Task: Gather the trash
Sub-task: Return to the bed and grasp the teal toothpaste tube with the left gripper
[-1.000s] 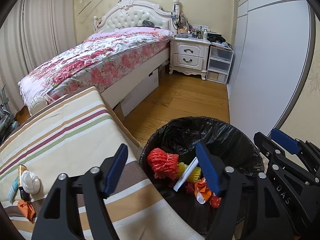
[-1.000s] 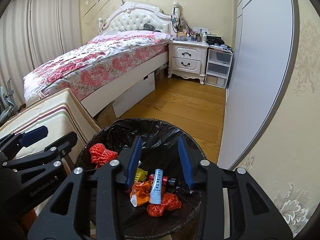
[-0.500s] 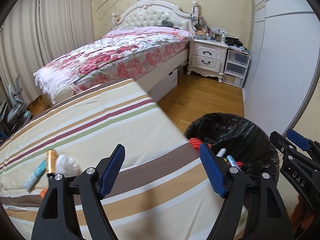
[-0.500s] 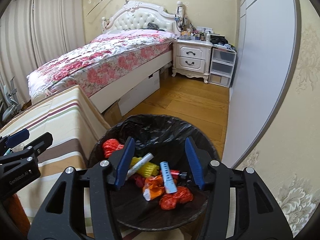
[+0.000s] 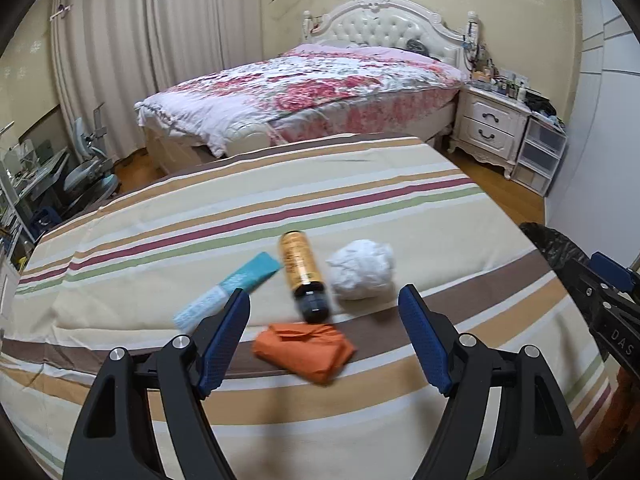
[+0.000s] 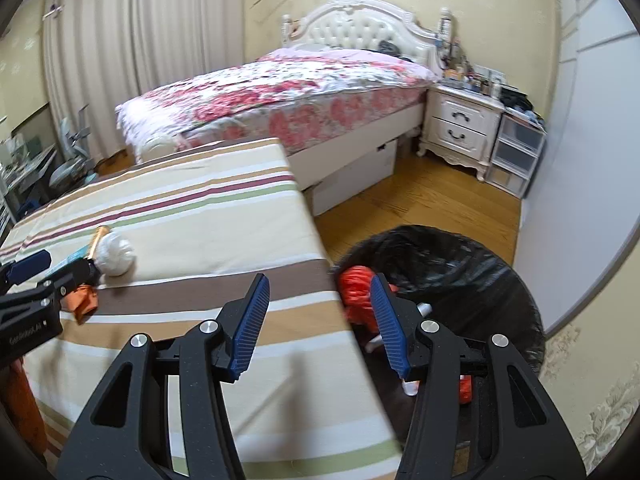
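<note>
Trash lies in a small cluster on the striped cloth-covered table (image 5: 360,184), just below the middle of the left wrist view. There is a crumpled ball of white paper (image 5: 362,269), a brown glass bottle with an orange label and dark cap (image 5: 303,273) lying on its side just left of the ball, a flat light-blue tube (image 5: 228,291) further left, and a folded orange wrapper (image 5: 305,351) nearest the camera, its upper edge meeting the bottle's cap. All four are a little blurred.

The left gripper (image 5: 324,340) hovers over them with its blue-padded jaws spread wide and nothing between the pads — the orange wrapper sits in the gap beneath. The right gripper (image 6: 318,320) has just been opening; its jaws stand apart and empty above the table's right edge.

At lower right of the right wrist view stands a round bin lined with a black plastic bag (image 6: 452,256), beside the table, holding a red mesh net (image 6: 358,290) and other scraps partly hidden behind the gripper's finger.

Behind, in the upper half of both views, a bed with a pink floral quilt (image 5: 320,80) and a tufted white headboard (image 5: 384,28) fills the room, a white nightstand (image 5: 490,128) at its right — nothing lies between the left gripper and the trash.
</note>
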